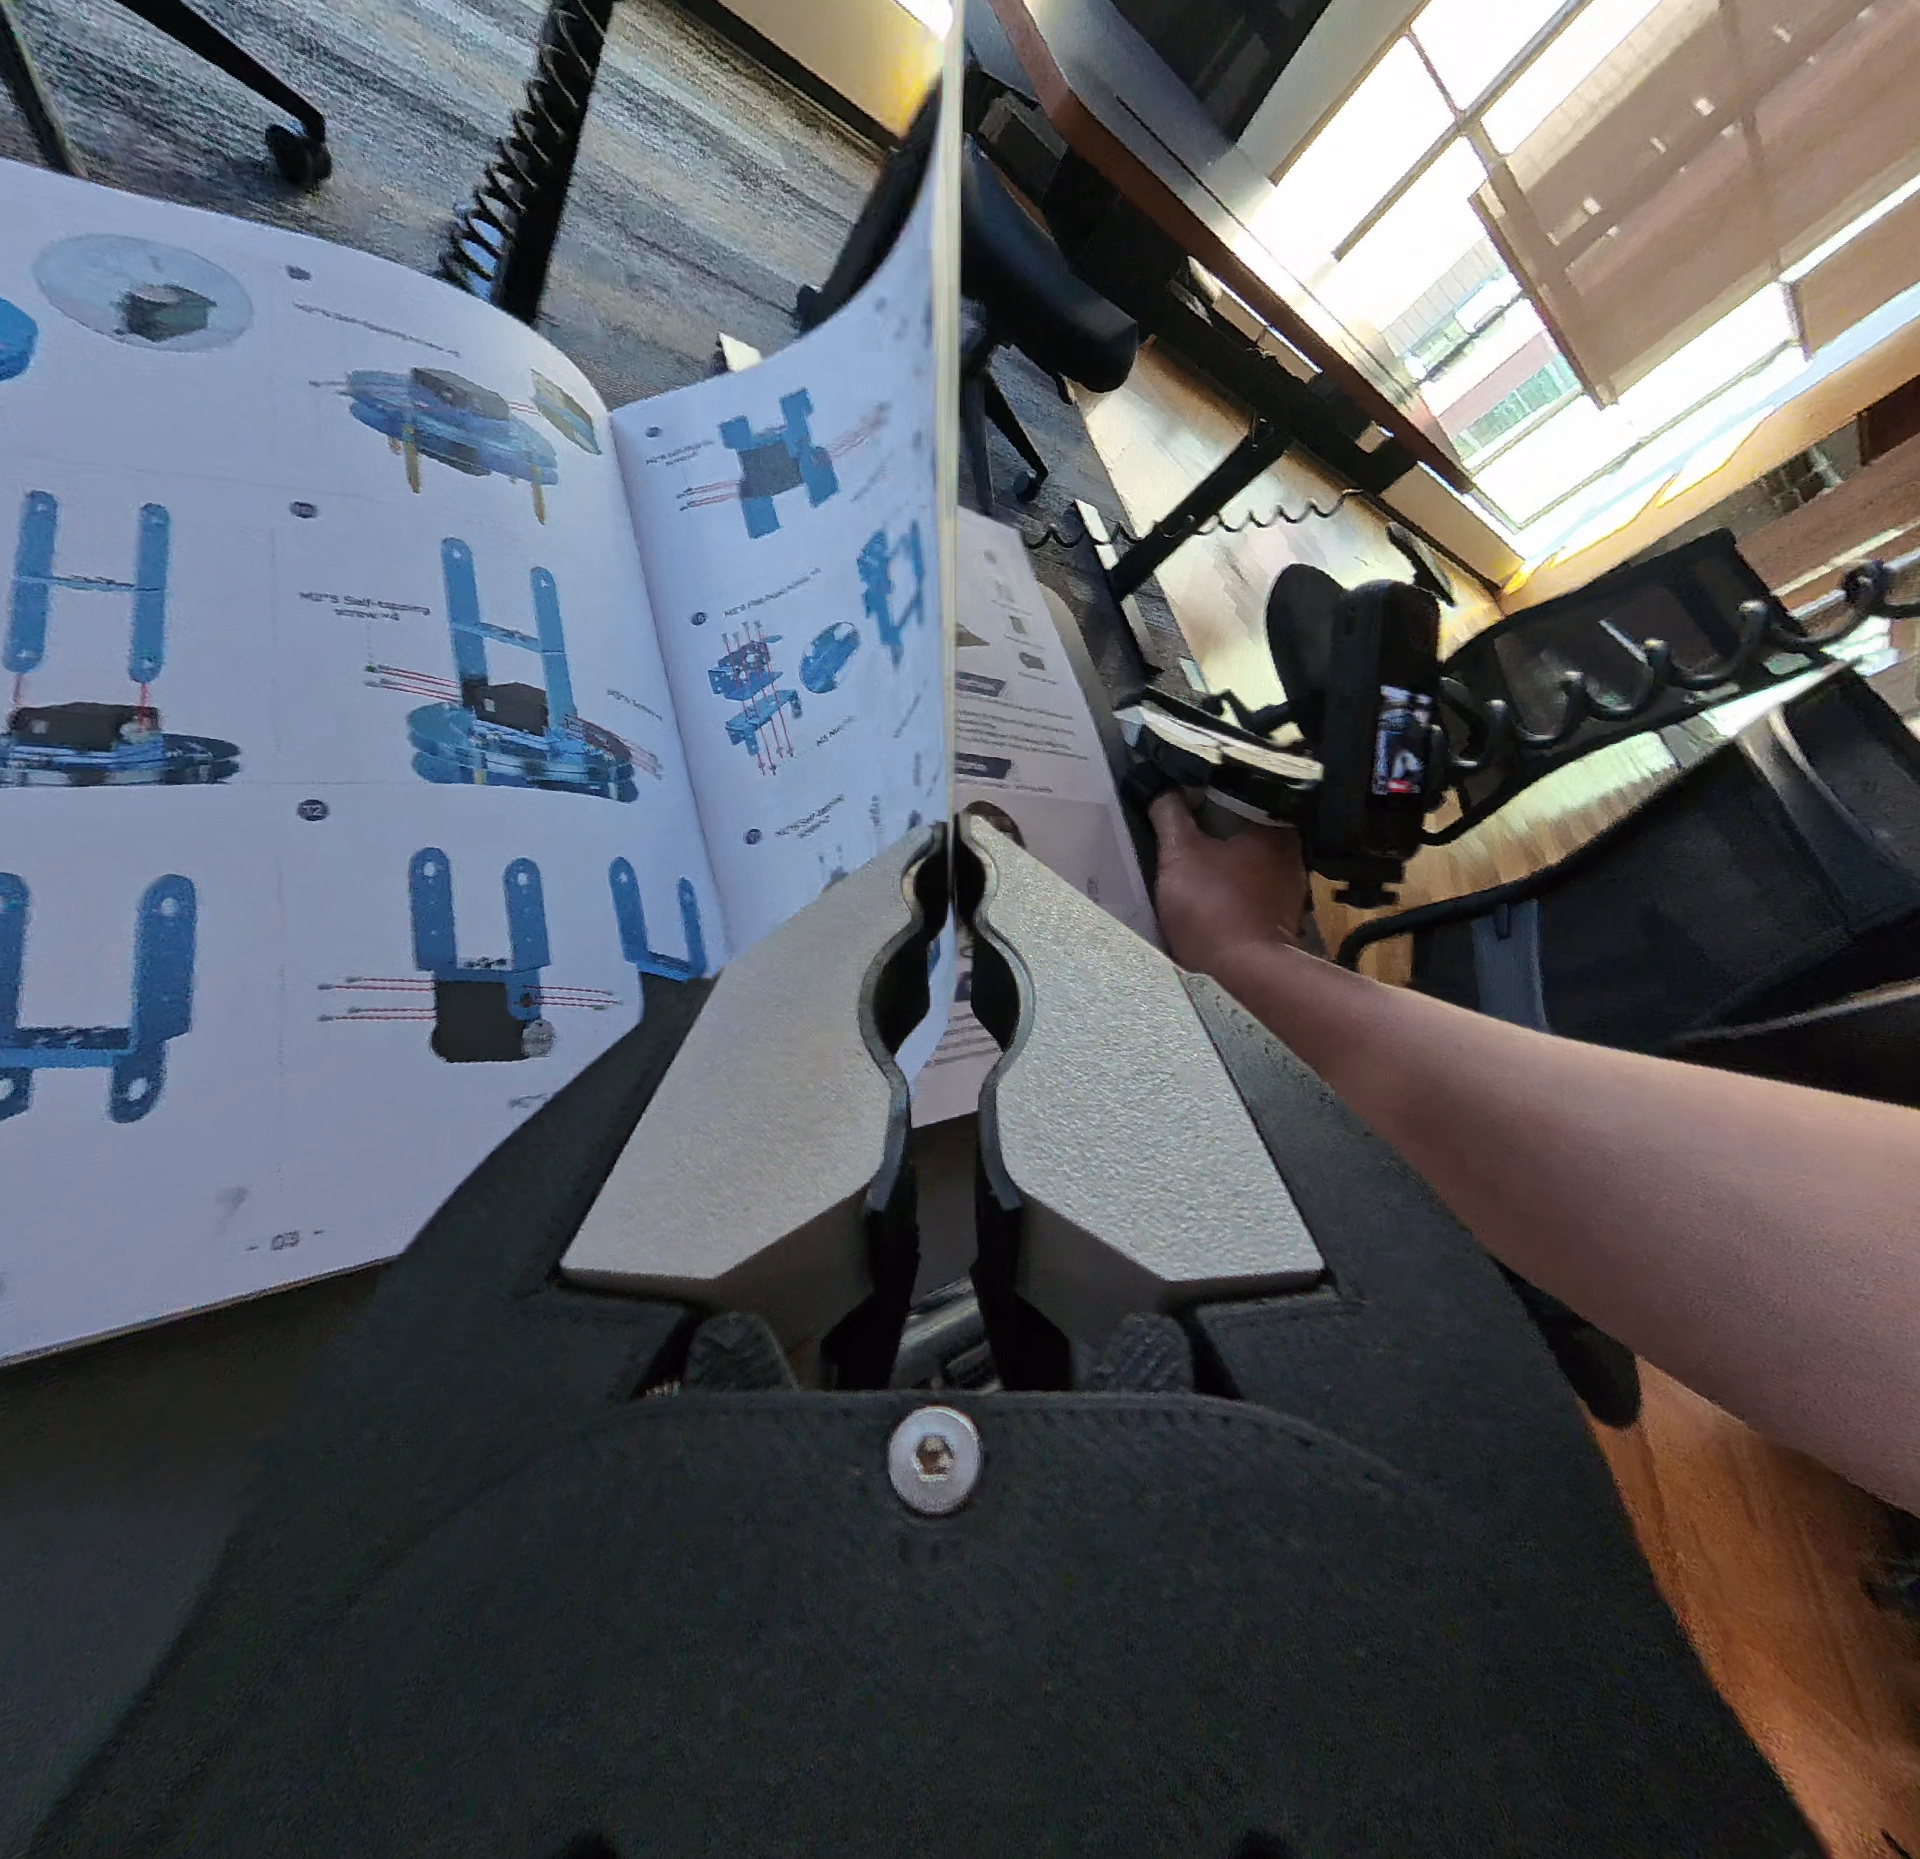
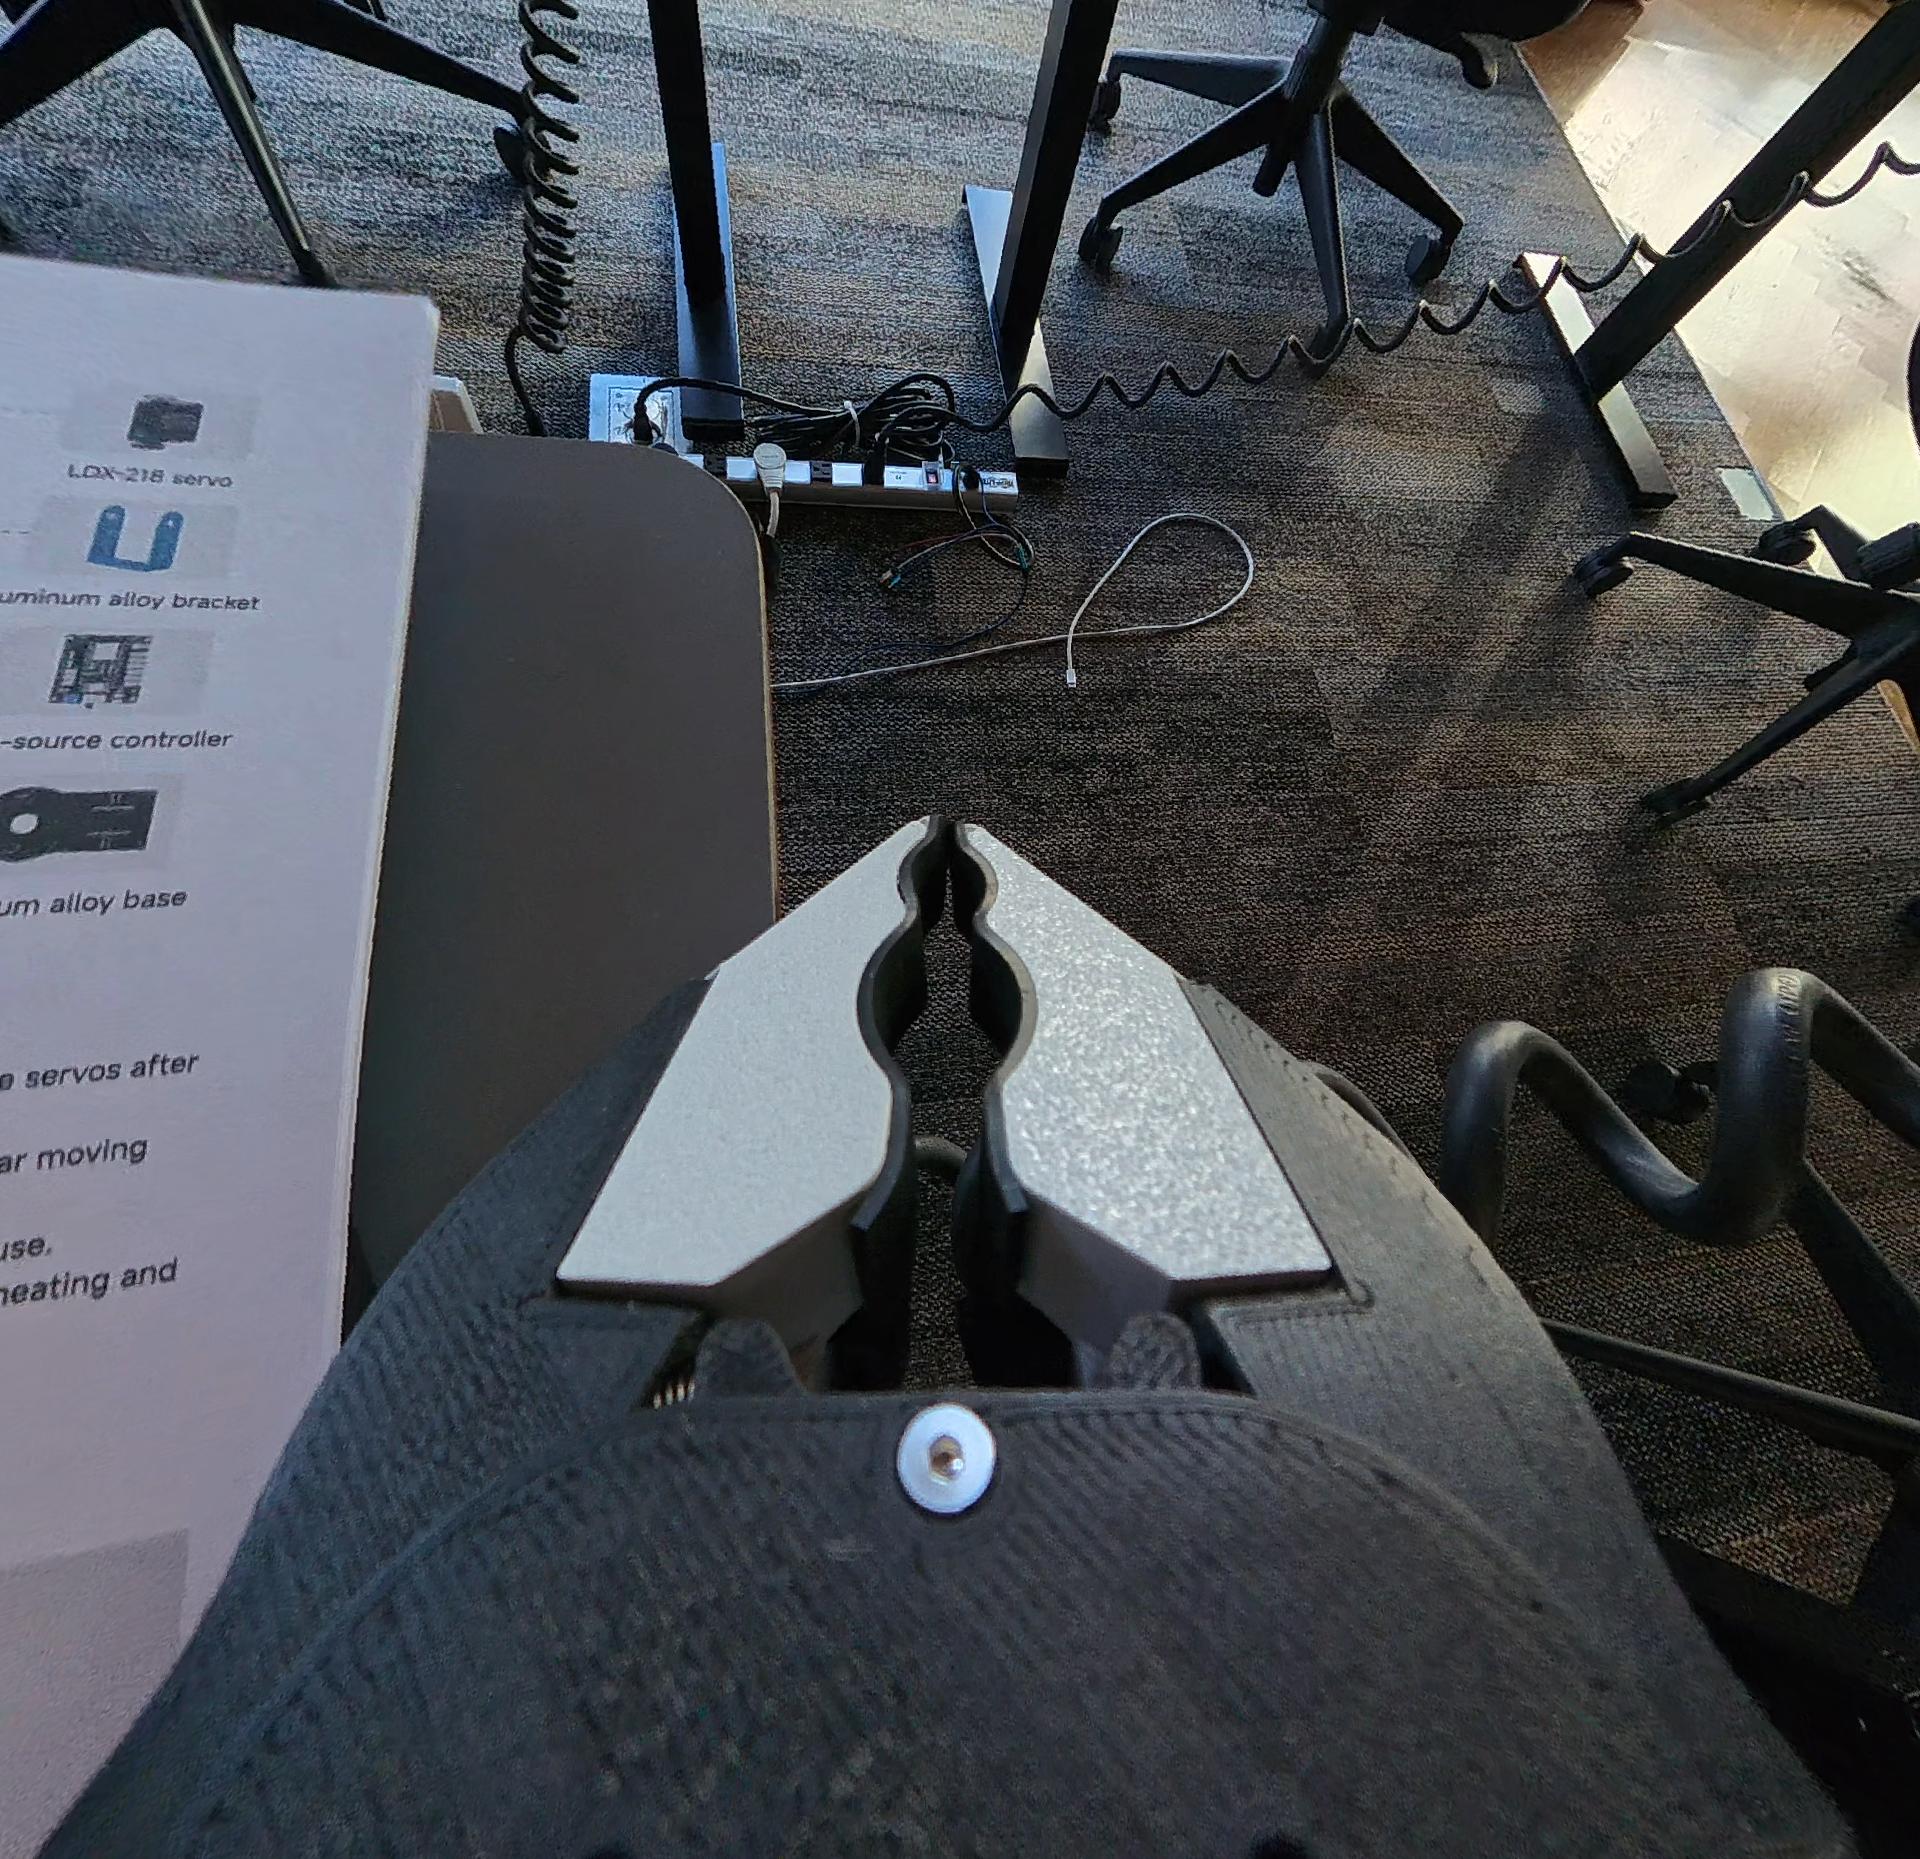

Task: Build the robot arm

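Note:
An open booklet (image 1: 312, 718) with blue assembly drawings lies on a dark table. My left gripper (image 1: 951, 833) is shut on one page (image 1: 940, 459) of it and holds that page up on edge, seen nearly edge-on. My right gripper (image 2: 948, 833) is shut and empty, held past the table's right edge over the carpet. The booklet's right-hand page (image 2: 187, 874) shows at the left of the right wrist view. The right gripper (image 1: 1226, 760), in a person's hand (image 1: 1226, 874), also shows beyond the booklet in the left wrist view.
The dark table (image 2: 582, 770) ends in a rounded corner. On the carpet below lie a power strip (image 2: 862, 479), loose cables (image 2: 1143, 604) and a coiled cord (image 2: 1299, 344). Desk legs (image 2: 701, 199) and office chairs (image 2: 1320, 126) stand around. A coiled cable (image 2: 1662, 1134) hangs near the right gripper. The left gripper's tips are roughly 35 centimetres from the right gripper's.

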Tool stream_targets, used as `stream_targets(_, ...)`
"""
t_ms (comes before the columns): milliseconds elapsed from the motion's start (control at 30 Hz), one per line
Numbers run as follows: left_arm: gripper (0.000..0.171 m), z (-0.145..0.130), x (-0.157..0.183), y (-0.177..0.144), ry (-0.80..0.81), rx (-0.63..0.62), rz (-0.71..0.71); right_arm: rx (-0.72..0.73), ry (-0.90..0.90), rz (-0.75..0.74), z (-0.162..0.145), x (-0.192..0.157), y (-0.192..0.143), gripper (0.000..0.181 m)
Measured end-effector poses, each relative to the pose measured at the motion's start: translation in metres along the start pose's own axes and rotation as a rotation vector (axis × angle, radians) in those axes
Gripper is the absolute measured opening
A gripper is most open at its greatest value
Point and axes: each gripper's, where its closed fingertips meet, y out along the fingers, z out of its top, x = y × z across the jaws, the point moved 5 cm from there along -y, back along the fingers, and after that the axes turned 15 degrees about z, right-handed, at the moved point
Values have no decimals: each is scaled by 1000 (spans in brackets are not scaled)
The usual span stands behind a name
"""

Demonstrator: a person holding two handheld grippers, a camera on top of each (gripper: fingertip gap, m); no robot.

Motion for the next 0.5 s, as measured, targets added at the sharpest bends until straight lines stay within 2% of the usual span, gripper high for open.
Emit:
stream_targets(67, 0, -2, 14, 2, 13, -43, -107, 0, 2, 1, 0, 0, 0, 0)
stream_targets(133, 15, -3, 23, 1, 16, -66, -175, -1, 2, 1, 0, 0, 0, 0)
stream_targets(167, 23, -2, 25, -1, 8, -54, -197, -1, 1, 0, 0, 0, 0, 0)
stream_targets(233, 28, 3, 28, -12, -10, -10, -225, -1, 0, -1, 1, 0, 0, 0)
stream_targets(367, 35, 17, 34, -53, -11, 64, -241, 0, 0, 0, 2, 0, 1, 0)
stream_targets(500, 39, 32, 42, -115, 56, 148, -218, 10, 0, 11, 2, -1, 1, 0)
